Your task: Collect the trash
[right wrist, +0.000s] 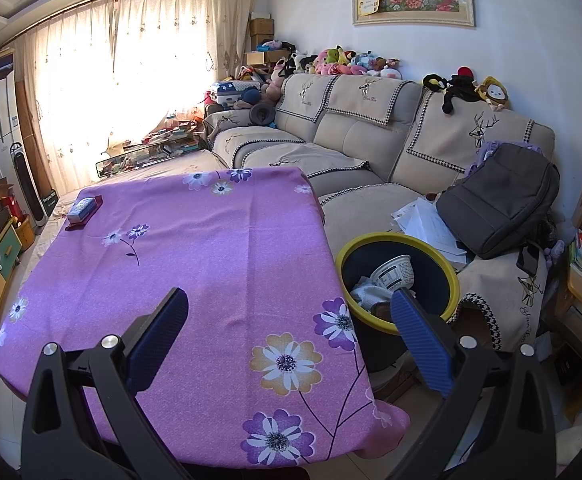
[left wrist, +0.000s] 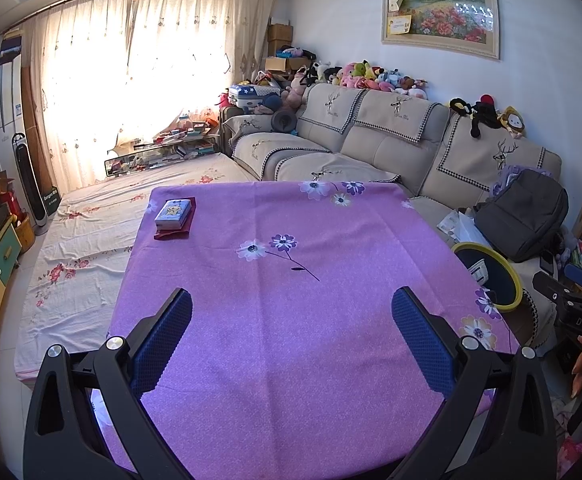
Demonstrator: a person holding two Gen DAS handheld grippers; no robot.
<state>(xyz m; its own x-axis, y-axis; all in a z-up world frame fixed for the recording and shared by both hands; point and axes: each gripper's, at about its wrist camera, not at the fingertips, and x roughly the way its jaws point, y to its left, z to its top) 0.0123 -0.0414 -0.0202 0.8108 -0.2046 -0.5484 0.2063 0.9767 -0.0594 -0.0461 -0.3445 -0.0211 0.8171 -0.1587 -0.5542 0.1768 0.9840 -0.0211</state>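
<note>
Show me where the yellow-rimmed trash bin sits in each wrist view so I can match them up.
Left wrist: the trash bin is at the right edge, past the purple tablecloth, partly cut off by it.
Right wrist: the trash bin is right of centre, just beyond the right finger, a white cup inside.
Shared landmark: the grey backpack on the sofa behind it.

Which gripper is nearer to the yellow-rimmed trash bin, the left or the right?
Right. The right gripper hangs at the table edge beside the trash bin; the left gripper hangs over the table's middle, farther from it.
</note>
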